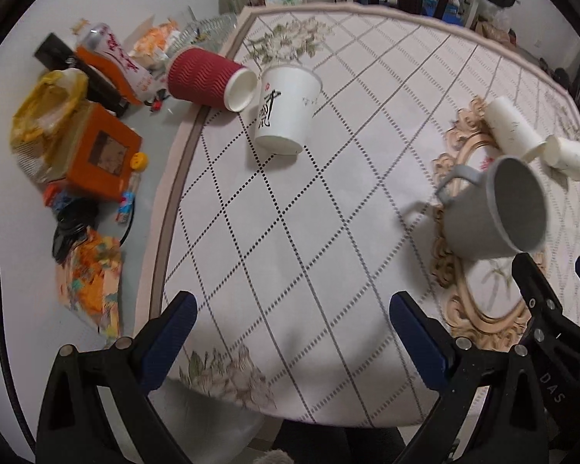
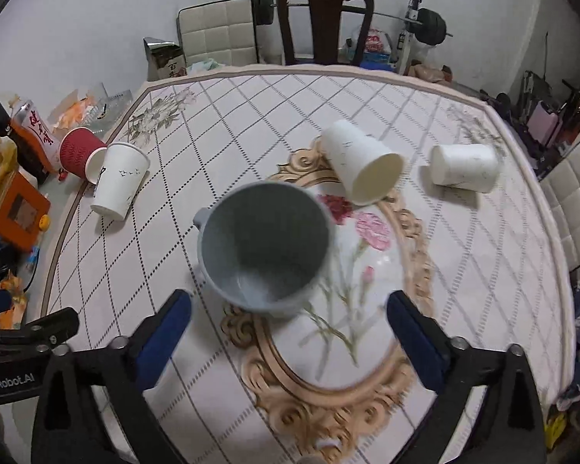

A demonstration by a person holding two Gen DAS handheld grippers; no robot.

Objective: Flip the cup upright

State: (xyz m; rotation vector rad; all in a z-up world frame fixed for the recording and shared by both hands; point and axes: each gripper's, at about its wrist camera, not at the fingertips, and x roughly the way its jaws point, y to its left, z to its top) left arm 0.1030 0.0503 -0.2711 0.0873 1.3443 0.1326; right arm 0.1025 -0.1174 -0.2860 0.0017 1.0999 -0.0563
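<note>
A grey handled mug [image 2: 265, 253] lies tilted on its side on the patterned tablecloth [image 2: 212, 147], mouth toward my right gripper [image 2: 288, 319], which is open just in front of it and touches nothing. The mug shows blurred in the left wrist view [image 1: 491, 212], with the right gripper [image 1: 553, 282] beside it. My left gripper [image 1: 290, 321] is open and empty over bare cloth. A white printed paper cup [image 1: 286, 110] stands upside down. A red ribbed cup [image 1: 208, 77] lies on its side. Two white paper cups [image 2: 361, 160] [image 2: 464, 168] lie on their sides.
Clutter lies off the table's left edge: an orange box [image 1: 100, 150], a yellow bag [image 1: 46, 104], packets and a glass dish [image 1: 208, 27]. A dark wooden chair [image 2: 324, 19], a padded chair [image 2: 216, 34] and a barbell rack [image 2: 417, 11] stand behind the table.
</note>
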